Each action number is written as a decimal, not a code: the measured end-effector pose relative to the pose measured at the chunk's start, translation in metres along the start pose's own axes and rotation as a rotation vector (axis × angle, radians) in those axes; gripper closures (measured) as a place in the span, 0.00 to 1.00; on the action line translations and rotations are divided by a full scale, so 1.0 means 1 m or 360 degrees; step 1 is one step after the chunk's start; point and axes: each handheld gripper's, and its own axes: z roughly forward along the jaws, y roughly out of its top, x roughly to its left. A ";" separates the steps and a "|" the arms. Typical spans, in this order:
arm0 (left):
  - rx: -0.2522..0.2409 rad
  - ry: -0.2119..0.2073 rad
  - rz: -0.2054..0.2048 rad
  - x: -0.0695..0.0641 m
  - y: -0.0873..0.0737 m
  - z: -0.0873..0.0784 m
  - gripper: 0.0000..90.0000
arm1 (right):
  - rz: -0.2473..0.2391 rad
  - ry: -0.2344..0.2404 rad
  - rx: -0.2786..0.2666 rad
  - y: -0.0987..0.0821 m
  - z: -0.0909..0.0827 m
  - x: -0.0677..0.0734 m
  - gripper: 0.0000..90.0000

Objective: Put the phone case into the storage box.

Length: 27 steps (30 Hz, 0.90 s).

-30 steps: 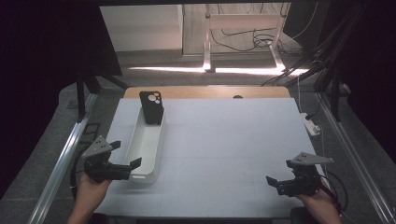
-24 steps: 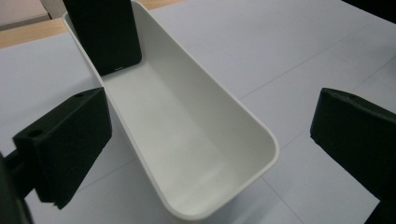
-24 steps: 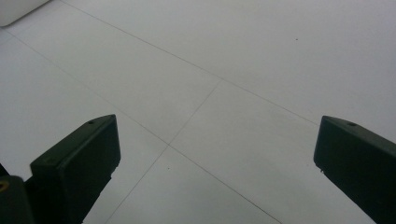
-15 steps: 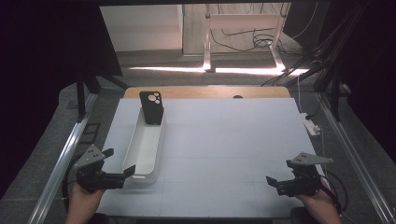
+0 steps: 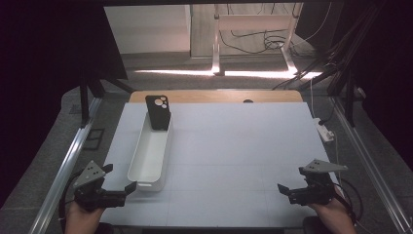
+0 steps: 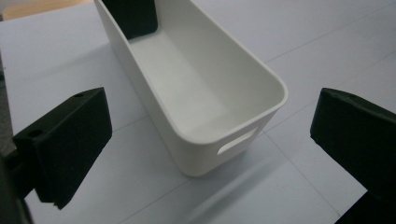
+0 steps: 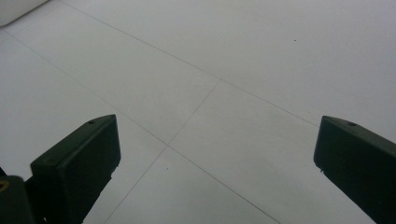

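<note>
A long white bin (image 5: 151,153) lies lengthwise on the left half of the white table (image 5: 234,146). A black phone (image 5: 158,112) leans upright against the bin's far end, its camera lenses at the top. My left gripper (image 5: 127,190) is open at the table's front left corner, just short of the bin's near end. In the left gripper view the bin's near wall (image 6: 224,149) with its handle slot sits between the wide-apart jaws, and the phone (image 6: 133,16) shows at the far end. My right gripper (image 5: 283,190) is open at the front right, over bare table (image 7: 210,93).
A white power strip (image 5: 325,130) lies off the table's right edge. A wooden strip (image 5: 214,95) runs along the far edge. Metal frame rails (image 5: 73,156) flank both sides, with cables and a desk frame beyond.
My left gripper has drawn back toward the front left corner, away from the bin's near end. The right gripper has stayed put.
</note>
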 end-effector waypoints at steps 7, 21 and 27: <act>0.0022 0.0023 -0.0021 0.000 -0.010 -0.001 0.00 | -0.0002 -0.0003 0.0000 0.000 0.000 0.000 0.01; 0.0090 0.0053 -0.0024 0.001 -0.020 0.003 0.00 | -0.0004 -0.0003 0.0005 0.001 0.001 0.000 0.01; 0.0115 0.0051 -0.0039 0.003 -0.019 0.005 0.00 | -0.0003 -0.0001 0.0004 0.001 0.001 0.000 0.01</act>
